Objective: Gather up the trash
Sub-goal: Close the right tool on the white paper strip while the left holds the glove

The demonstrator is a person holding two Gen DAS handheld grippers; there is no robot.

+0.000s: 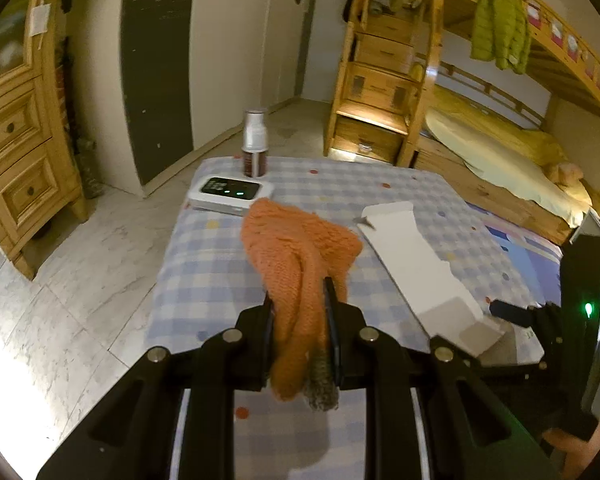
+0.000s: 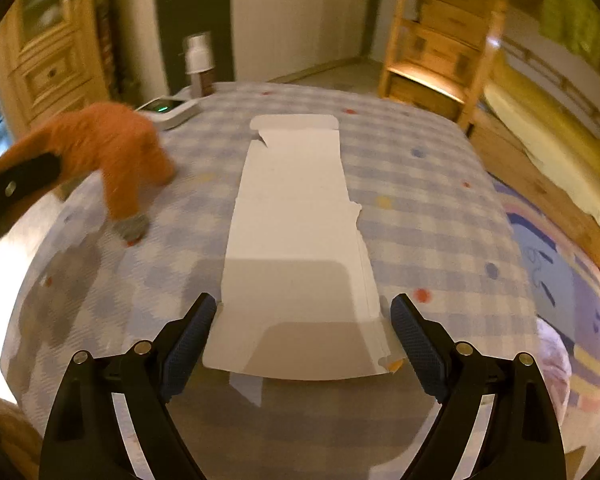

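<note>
My left gripper [image 1: 299,294] is shut on an orange knitted sock [image 1: 296,248] with a grey toe, held above the checked bed cover [image 1: 204,264]. The sock also shows at the left of the right wrist view [image 2: 116,148], hanging from the left gripper. A flattened white cardboard box [image 2: 300,240] lies on the cover; it also shows in the left wrist view [image 1: 412,264]. My right gripper [image 2: 304,312] is open, its fingers [image 2: 192,332] on either side of the box's near end, just above it.
A white device with green lights [image 1: 230,194] and a brown and white bottle [image 1: 254,144] stand at the bed's far left corner. A wooden dresser [image 1: 16,140] is at the left, a wooden bunk bed [image 1: 480,120] at the right.
</note>
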